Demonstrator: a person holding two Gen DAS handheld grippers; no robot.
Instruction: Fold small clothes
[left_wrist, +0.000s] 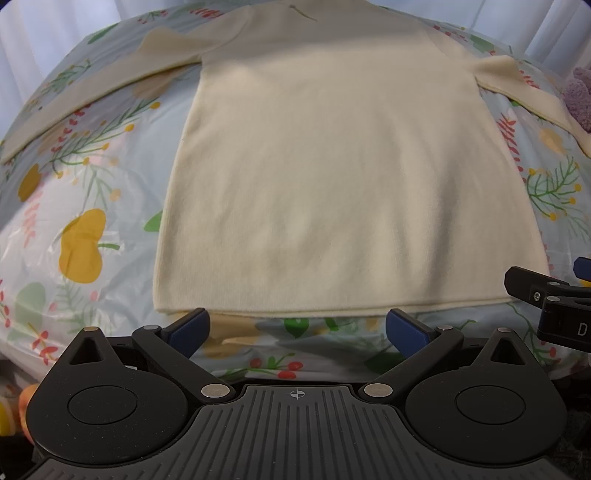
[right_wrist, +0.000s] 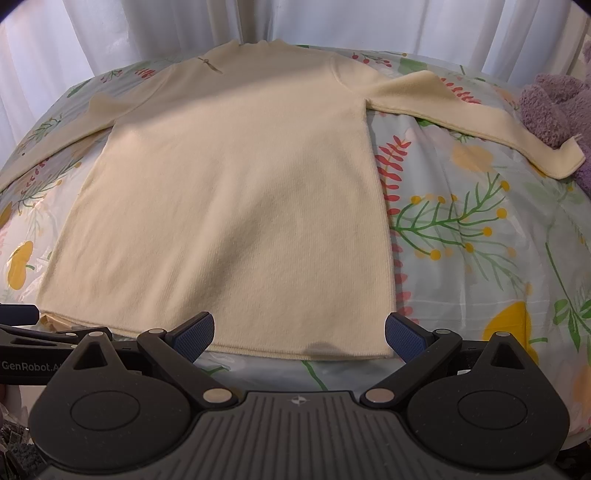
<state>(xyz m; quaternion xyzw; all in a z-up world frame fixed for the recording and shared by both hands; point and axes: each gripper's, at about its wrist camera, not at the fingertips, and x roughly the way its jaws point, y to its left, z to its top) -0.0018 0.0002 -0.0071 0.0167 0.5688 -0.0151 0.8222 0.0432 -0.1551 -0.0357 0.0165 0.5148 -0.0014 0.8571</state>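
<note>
A cream long-sleeved knit top (left_wrist: 332, 177) lies flat, hem toward me, both sleeves spread out to the sides; it also fills the right wrist view (right_wrist: 236, 199). A small bow (right_wrist: 210, 64) sits near its collar. My left gripper (left_wrist: 297, 330) is open and empty, just short of the hem near its left corner. My right gripper (right_wrist: 299, 336) is open and empty, its fingertips at the hem near the right corner. Each gripper shows at the edge of the other's view.
The top rests on a floral plastic cloth (right_wrist: 461, 229) over a table. A purple fluffy item (right_wrist: 557, 107) lies at the far right, touching the right sleeve cuff. White curtains (right_wrist: 147, 26) hang behind.
</note>
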